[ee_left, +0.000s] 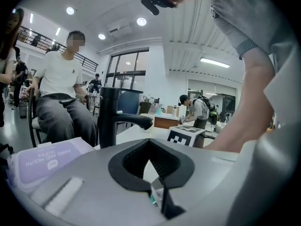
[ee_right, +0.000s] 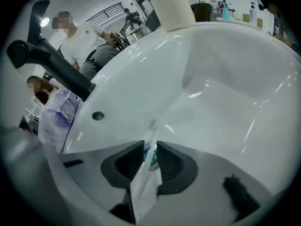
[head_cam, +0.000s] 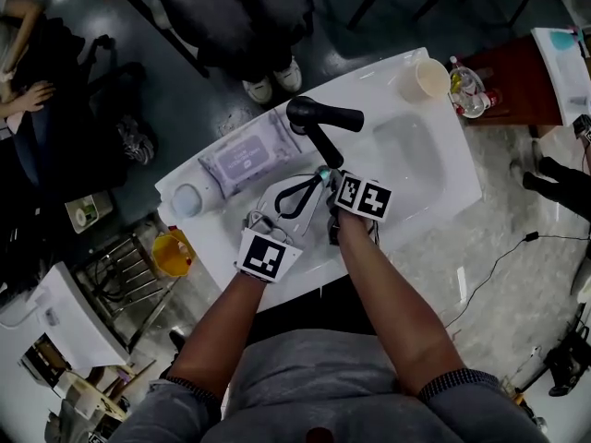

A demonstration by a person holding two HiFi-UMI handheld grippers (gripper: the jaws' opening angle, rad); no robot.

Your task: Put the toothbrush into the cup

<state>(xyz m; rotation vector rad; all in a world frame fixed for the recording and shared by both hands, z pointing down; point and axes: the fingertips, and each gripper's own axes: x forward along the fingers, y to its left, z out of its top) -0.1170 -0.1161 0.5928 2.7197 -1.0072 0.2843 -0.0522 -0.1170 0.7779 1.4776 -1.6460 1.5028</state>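
Observation:
The toothbrush (head_cam: pixel 323 172), teal-handled and still in its white wrapper, is held over the front rim of the white sink (head_cam: pixel 406 160). My right gripper (head_cam: pixel 329 181) points steeply down at the basin. Its pads sit tight against the wrapped toothbrush (ee_right: pixel 149 157), and the wrapper trails back toward the camera. My left gripper (head_cam: pixel 307 187) comes in from the left. It is shut on the other end of the toothbrush (ee_left: pixel 153 197). The cream cup (head_cam: pixel 429 77) stands upright on the sink's far right corner, well away from both grippers. It appears again as the cup (ee_right: pixel 172 6) behind the basin.
A black faucet (head_cam: pixel 319 123) rises just behind the grippers. A purple wipes packet (head_cam: pixel 247 155) and a round white object (head_cam: pixel 187 198) lie on the counter to the left. A bottle (head_cam: pixel 466 90) sits on a red surface beyond the cup. A person (ee_left: pixel 61 98) sits behind the sink.

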